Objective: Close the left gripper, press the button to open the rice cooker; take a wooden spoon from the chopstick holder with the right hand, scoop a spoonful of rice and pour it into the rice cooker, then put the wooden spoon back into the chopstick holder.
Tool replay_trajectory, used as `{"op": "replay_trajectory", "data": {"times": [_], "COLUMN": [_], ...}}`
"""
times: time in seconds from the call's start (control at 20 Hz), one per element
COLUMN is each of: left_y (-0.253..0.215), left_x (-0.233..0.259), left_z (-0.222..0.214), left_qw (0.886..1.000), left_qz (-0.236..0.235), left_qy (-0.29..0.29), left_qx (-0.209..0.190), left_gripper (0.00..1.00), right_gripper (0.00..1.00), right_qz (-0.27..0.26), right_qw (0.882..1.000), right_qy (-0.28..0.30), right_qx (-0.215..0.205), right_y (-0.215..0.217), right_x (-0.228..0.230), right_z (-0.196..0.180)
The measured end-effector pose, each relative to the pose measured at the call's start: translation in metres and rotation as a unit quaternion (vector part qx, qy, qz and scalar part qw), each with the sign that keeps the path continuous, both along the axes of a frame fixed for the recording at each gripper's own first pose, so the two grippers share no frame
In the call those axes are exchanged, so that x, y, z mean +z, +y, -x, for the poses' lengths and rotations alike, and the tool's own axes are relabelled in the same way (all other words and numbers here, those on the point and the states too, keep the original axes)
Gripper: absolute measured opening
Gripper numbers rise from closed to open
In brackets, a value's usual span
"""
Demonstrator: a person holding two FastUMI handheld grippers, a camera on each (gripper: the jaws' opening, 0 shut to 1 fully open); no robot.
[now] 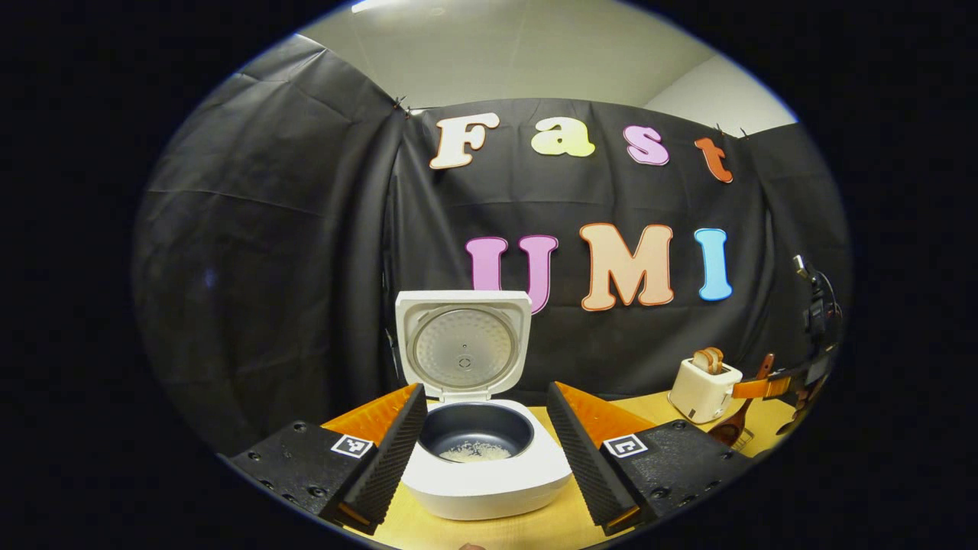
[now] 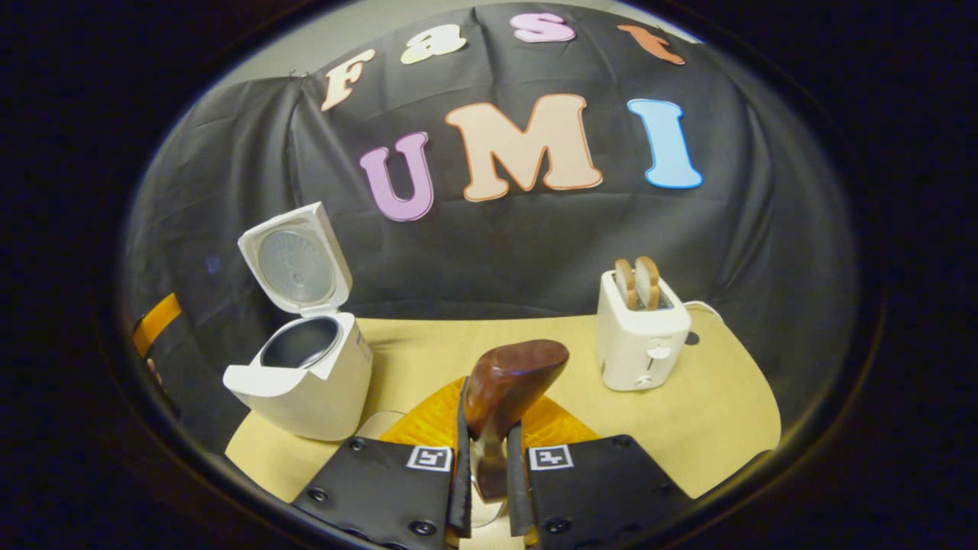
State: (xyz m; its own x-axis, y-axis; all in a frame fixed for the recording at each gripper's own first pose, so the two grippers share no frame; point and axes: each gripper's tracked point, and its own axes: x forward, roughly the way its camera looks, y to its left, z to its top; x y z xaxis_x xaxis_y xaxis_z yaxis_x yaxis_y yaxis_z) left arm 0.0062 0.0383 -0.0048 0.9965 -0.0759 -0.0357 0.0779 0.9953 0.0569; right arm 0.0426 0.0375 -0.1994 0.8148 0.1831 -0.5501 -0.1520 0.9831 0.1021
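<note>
While the rice cooker [image 1: 484, 451] is standing on the desk [image 2: 718, 428] with its lid [image 1: 463, 342] swung fully up and a little rice [image 1: 475, 451] lying in the dark inner pot, the work appears to be sitting in its last step: returning the wooden spoon [image 2: 504, 393] to the chopstick holder. The right hand-held gripper [image 2: 487, 466] is clenching the spoon's handle between both fingers, the bowl pointing up and away, empty as far as the right gripper view tells. It is hovering to the right of the rice cooker, nearer than the toaster [image 2: 640, 336], which is standing farther right of the cooker. The left hand-held gripper [image 1: 483, 451] is hanging released just in front of the rice cooker, its fingers spread wide to either side of the pot. In the left gripper view the spoon is showing far to the right of the cooker, beyond the toaster, bowl downward. What may be the holder's rim is glinting beneath it, though I cannot tell for sure. The next move probably calls for lowering the spoon upright into that holder, then letting go.
</note>
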Motion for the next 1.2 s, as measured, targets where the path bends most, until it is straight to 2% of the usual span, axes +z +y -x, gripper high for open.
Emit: {"op": "replay_trajectory", "data": {"times": [0.2,0.35,0.7,0.95,1.2], "left_y": [0.016,0.027,0.045,0.055,0.062], "left_x": [-0.003,-0.006,-0.007,-0.008,-0.012], "left_z": [0.003,0.007,0.01,0.011,0.01], "left_qw": [1.0,1.0,1.0,0.999,0.999], "left_qz": [-0.006,-0.004,-0.006,-0.006,-0.001], "left_qy": [0.004,0.008,0.008,0.008,0.012], "left_qx": [0.011,0.02,0.028,0.032,0.037], "left_gripper": [0.92,0.93,0.93,0.93,0.93], "right_gripper": [0.21,0.23,0.21,0.22,0.23], "right_qz": [0.029,0.045,0.125,0.179,0.177], "right_qw": [0.999,0.999,0.992,0.983,0.981], "right_qy": [0.011,0.022,-0.014,-0.039,-0.031], "right_qx": [0.017,0.012,0.011,0.034,0.068], "right_y": [0.017,0.02,0.027,0.045,0.079], "right_x": [-0.026,-0.045,-0.065,-0.08,-0.094], "right_z": [-0.001,-0.003,-0.011,-0.005,0.013]}}
